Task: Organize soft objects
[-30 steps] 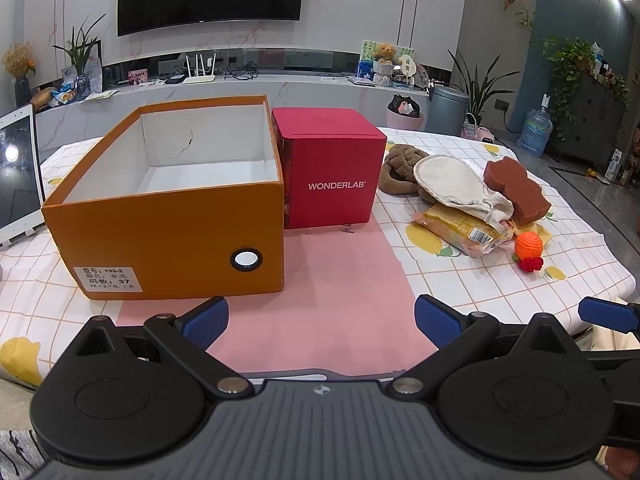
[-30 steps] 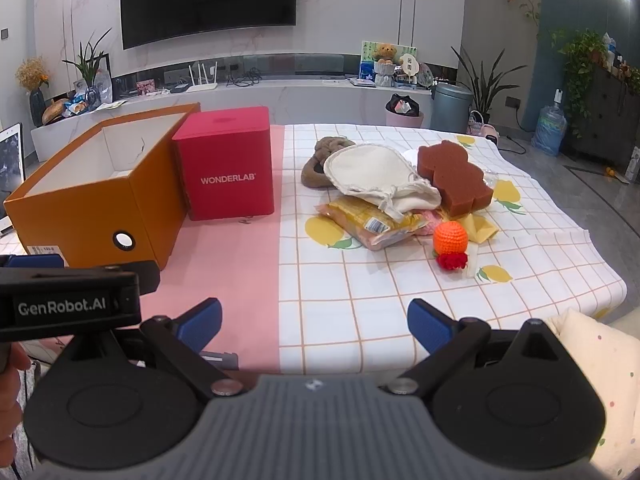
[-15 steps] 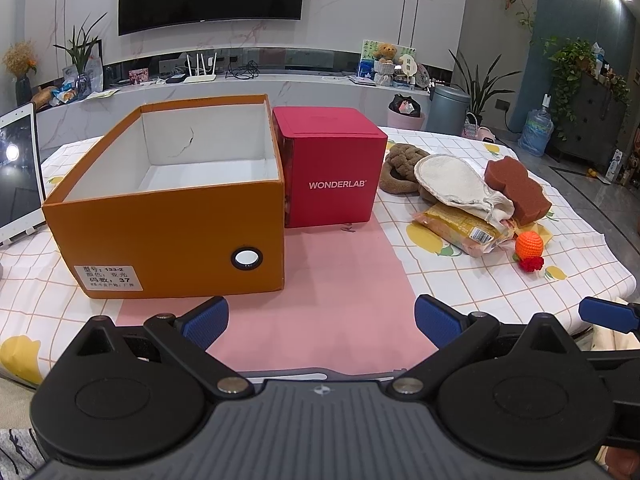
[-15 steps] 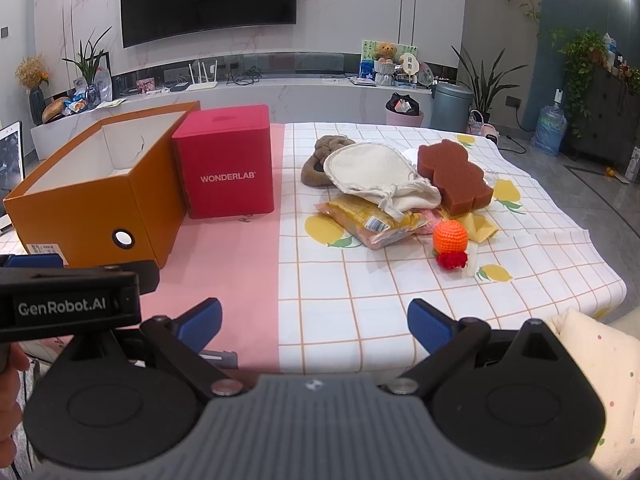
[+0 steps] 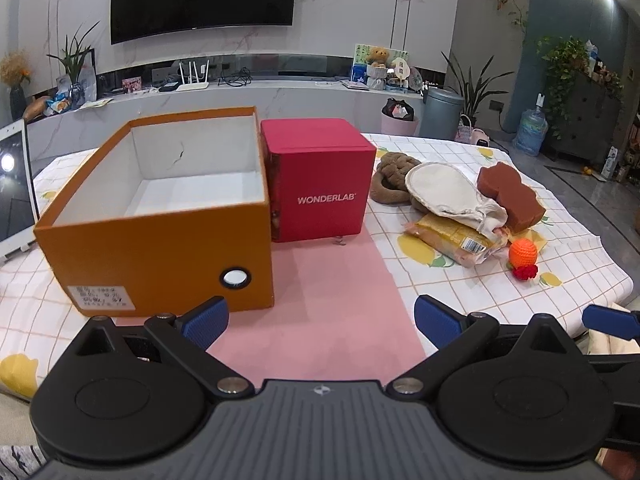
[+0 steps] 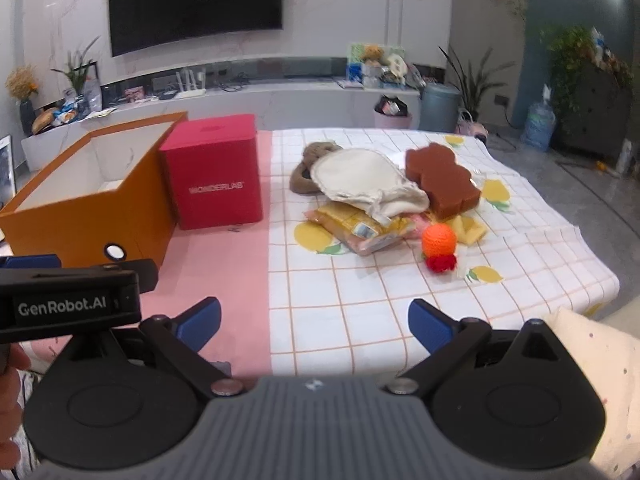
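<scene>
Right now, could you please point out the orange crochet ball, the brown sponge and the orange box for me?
orange crochet ball [image 6: 439, 241]: right wrist view, centre of the ball.
brown sponge [image 6: 440, 179]: right wrist view, flat top face.
orange box [image 5: 160, 256]: left wrist view, near outer wall.

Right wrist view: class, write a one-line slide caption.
Open right gripper faces a pile of soft items, orange crochet ball nearest, beside an open orange box and red WONDERLAB box.
</scene>
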### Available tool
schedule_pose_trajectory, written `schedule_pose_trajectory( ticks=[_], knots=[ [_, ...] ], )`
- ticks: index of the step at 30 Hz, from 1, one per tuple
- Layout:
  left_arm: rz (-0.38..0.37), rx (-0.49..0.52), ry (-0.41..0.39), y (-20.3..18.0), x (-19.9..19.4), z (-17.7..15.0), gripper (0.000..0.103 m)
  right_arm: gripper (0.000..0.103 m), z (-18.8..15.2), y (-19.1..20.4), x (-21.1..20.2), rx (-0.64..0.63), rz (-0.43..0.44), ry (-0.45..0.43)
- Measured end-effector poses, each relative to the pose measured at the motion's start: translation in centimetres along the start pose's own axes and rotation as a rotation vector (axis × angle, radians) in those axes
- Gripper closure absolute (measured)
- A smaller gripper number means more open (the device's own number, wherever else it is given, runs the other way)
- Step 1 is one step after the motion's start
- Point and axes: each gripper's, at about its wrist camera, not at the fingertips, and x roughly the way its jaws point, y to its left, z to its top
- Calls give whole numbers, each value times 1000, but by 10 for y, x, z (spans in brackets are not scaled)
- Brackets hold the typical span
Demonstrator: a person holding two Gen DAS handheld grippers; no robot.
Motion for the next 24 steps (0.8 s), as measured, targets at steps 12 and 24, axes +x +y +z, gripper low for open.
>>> schedule_pose_trajectory(
  ticks=[12,24],
  knots=[
    [-44,61,-17,-39,26,35,0,4,43,-51,47,14,-8,153],
    [-79,40,5,-59,69,46,0,19,79,-127,137,151,-38,269]
  ],
)
